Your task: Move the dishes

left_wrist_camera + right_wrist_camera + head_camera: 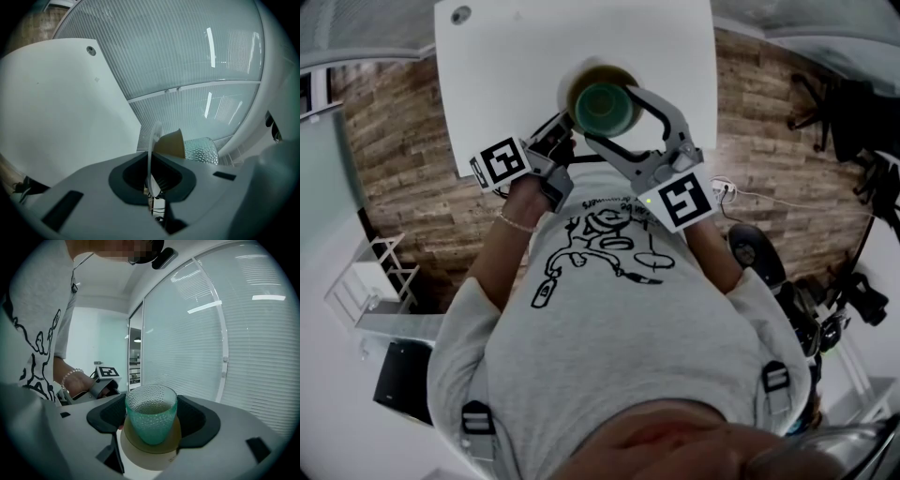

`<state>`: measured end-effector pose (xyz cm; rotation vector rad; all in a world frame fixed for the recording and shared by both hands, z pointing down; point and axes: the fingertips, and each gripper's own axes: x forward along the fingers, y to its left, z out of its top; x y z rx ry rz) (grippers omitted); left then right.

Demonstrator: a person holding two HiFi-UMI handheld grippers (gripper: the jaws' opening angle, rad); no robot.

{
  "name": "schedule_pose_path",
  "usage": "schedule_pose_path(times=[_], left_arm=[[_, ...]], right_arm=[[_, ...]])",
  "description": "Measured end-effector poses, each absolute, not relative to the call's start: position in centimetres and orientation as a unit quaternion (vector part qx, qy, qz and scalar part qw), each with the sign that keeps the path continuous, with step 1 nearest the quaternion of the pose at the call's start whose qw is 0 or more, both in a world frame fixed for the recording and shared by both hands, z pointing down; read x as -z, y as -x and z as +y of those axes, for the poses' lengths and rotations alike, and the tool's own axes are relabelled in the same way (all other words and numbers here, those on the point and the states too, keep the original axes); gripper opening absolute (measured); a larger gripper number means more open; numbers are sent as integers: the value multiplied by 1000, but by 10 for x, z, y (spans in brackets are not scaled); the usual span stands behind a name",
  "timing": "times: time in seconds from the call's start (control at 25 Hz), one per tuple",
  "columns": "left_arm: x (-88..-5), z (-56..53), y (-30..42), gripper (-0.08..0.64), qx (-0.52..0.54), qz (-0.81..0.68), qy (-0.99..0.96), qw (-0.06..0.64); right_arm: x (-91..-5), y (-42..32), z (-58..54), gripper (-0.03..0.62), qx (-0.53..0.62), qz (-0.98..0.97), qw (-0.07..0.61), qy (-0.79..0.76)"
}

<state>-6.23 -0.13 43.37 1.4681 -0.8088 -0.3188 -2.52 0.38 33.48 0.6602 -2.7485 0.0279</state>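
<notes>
A green dimpled glass [151, 420] stands on a tan saucer [150, 446], which rests on a white plate [140, 468]. My right gripper [151, 414] has its dark pads against both sides of the glass. In the head view the glass [605, 108] and saucer [581, 80] hang above the white table [516, 66], with the right gripper [607, 114] round the glass. My left gripper [567, 129] comes in from the left. In the left gripper view it [151, 180] is shut on the plate's thin rim [153, 140], seen edge-on, with the saucer [171, 143] and glass [202, 150] beyond.
The white table [61, 103] has a round cable hole [461, 14] at its far left corner. Wood-pattern floor [394, 159] lies on both sides. Glass walls with blinds [197, 333] stand close by. Chairs and cables [825, 281] sit at the right.
</notes>
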Motion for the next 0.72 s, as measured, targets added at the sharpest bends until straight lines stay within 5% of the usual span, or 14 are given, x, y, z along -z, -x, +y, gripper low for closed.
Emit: schedule_pose_path(times=[0.72], left_arm=[[-437,-3,67,11,139,-364,-637,666]], right_arm=[[-330,27,-2,344,-35,-961,115,-250]])
